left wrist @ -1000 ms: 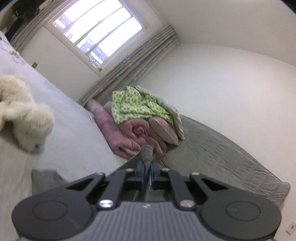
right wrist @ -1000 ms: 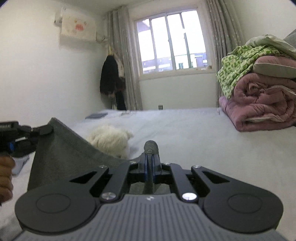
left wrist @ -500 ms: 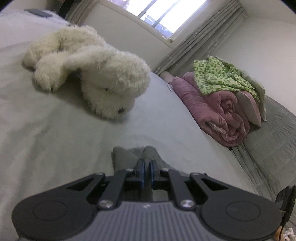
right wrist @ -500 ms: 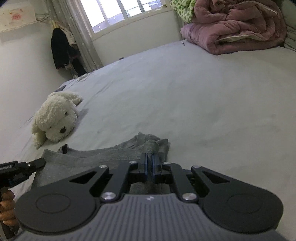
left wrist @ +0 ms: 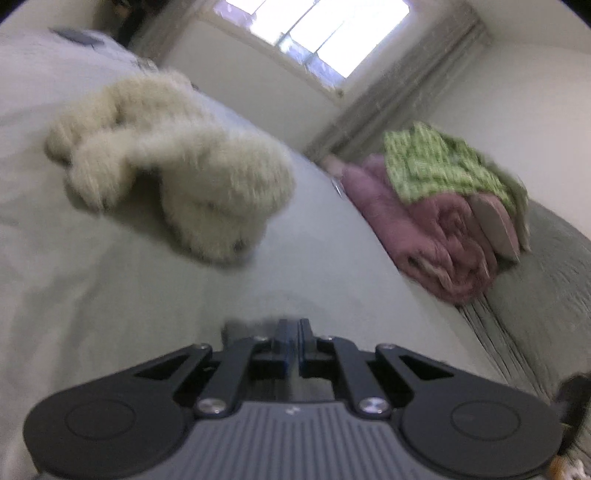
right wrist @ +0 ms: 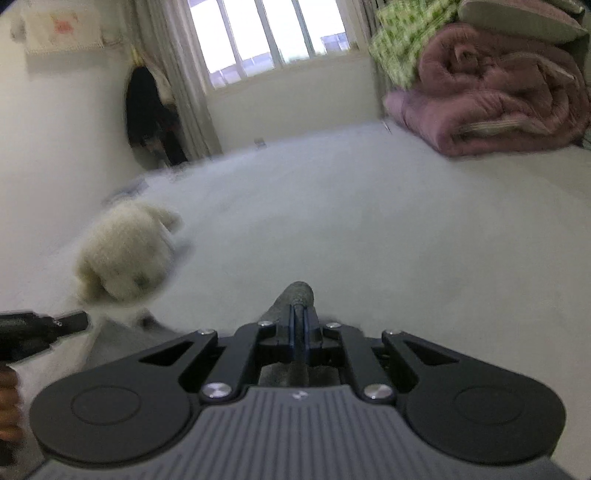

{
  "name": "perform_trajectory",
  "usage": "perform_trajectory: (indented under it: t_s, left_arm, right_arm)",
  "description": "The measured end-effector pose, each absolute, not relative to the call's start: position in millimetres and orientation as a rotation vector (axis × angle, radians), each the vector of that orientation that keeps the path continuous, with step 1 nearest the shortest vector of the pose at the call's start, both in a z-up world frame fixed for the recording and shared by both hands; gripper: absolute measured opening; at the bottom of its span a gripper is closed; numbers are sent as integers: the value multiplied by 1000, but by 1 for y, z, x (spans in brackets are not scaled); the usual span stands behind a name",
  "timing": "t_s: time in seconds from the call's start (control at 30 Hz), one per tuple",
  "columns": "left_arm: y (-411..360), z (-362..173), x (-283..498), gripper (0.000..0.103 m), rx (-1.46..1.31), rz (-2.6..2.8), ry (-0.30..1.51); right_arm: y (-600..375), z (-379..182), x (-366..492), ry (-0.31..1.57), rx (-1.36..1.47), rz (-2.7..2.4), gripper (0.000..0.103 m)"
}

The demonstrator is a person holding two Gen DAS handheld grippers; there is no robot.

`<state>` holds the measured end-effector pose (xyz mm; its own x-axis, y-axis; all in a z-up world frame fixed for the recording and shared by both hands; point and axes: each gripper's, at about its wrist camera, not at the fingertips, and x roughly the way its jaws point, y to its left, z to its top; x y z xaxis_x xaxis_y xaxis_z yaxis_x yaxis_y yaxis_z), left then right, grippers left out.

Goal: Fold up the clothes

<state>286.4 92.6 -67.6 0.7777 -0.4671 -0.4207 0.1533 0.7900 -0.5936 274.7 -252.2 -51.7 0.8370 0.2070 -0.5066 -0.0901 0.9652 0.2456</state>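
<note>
Grey knit cloth, the garment, sticks up as a small bunch from the tips of the right tongs, whose jaws are pressed together on it; more of the same cloth shows through the gap under the jaws and spreads low to the left across the bed. In the left wrist view the left tongs have their jaws nearly together, and a blurred grey edge of the garment shows just left of the tips and between the jaws, so they look clamped on it, low over the bed. The right wrist view also catches the left tongs at its left edge, with fingers of the hand below them. A white plush dog lies on the bed beyond the left tongs, apart from the garment. By the far wall a rolled pink quilt sits on the bed with a green patterned cloth and a pillow on top. A window with grey curtains is behind, and dark clothes hang beside it. Both views are blurred.
</note>
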Motion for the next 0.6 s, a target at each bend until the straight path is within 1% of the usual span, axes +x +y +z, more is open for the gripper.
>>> perform_trajectory:
  t_s: [0.03, 0.07, 0.1, 0.13, 0.17, 0.27, 0.33, 0.37, 0.4, 0.43, 0.53, 0.57, 0.6]
  left_arm:
    - [93, -70, 286, 8, -564, -356, 606]
    - [94, -70, 285, 23, -559, -345, 608]
    - [95, -70, 285, 34, -564, -343, 606]
    - [97, -70, 286, 49, -569, -342, 605]
    - [97, -69, 287, 51, -569, -343, 603]
    - [93, -68, 289, 51, -556, -352, 601]
    - [87, -69, 290, 51, -518, -356, 612]
    - [82, -70, 291, 46, -483, -359, 621]
    - [77, -70, 291, 37, -448, -362, 630]
    - [72, -71, 292, 20, -413, -365, 639]
    - [63, -71, 290, 9, -334, -371, 632]
    - [67, -70, 289, 7, -356, -378, 618]
    - [71, -69, 287, 6, -378, -385, 604]
  right_arm:
    - [-252, -57, 276, 581, 207, 149, 9]
    - [-254, -61, 277, 599, 207, 143, 10]
    - [-259, -63, 276, 597, 241, 150, 12]
    - [-265, -64, 274, 596, 276, 159, 15]
    - [-269, -63, 274, 599, 310, 173, 15]
    - [-277, -59, 277, 602, 355, 215, 16]
    - [-276, -59, 283, 635, 346, 229, 18]
    - [-275, -61, 286, 652, 337, 230, 19]
    - [-275, -62, 287, 660, 332, 235, 19]
    - [-275, -63, 287, 665, 329, 242, 19]
    - [-277, -65, 284, 656, 334, 280, 20]
    - [-275, -63, 283, 641, 306, 283, 15]
    - [-272, -61, 280, 621, 273, 290, 11]
